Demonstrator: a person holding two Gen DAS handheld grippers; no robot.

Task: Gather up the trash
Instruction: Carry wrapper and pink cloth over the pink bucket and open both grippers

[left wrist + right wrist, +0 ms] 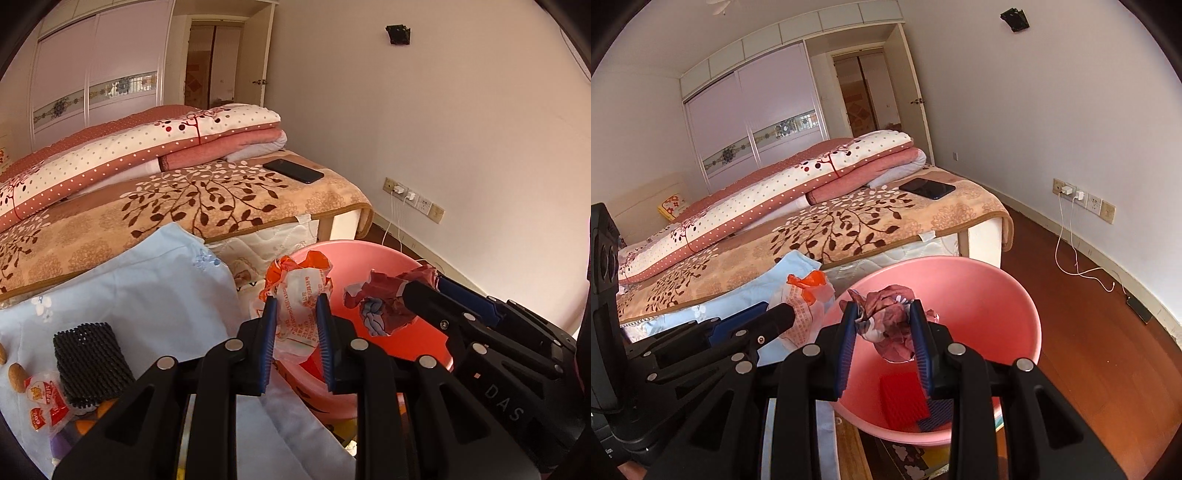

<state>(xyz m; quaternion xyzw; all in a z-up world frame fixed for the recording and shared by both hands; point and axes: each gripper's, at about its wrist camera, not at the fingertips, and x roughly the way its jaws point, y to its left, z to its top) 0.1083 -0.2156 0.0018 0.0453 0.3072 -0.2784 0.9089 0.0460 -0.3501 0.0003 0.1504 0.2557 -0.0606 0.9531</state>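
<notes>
left tongs (297, 301): clamped on a crumpled orange-and-white plastic wrapper (299, 280) w/ printed text; blue pads press it from both sides; wrapper held just at the near-left rim of the basin, partly over the counter edge.
right tongs (882, 306): clamped on a crumpled dark-red/maroon wrapper (892, 317) w/ some blue-white print; wad held above the inside of the basin, not touching its floor.
pink basin (1008, 306): round plastic, open top, stands low beside the counter, in front of the bed end. Inside at the bottom: a red ribbed foam piece (905, 398) and a dark blue piece (936, 415) next to it.
the two tongs: side by side, close, both over or at the basin; left ones seen at left edge in right wrist view, right ones at right in left wrist view.
counter: covered by a light blue cloth (147, 295) w/ small embroidered flowers.
still on the cloth: black foam net sleeve (92, 363); just below-left of it small red-and-white snack packets (42, 400); two brown nuts, almond-like (16, 374), at far left; something orange (86, 424) partly hidden under the sleeve, can't tell what.
bed (184, 206): tan blanket w/ brown leaf print, folded pink-and-white quilts stacked on it, black phone (293, 170) lying flat near the corner.
wall: socket strip w/ white chargers (1071, 192), cables trail down to the wood floor.
background: wardrobe w/ sliding doors, open doorway.
</notes>
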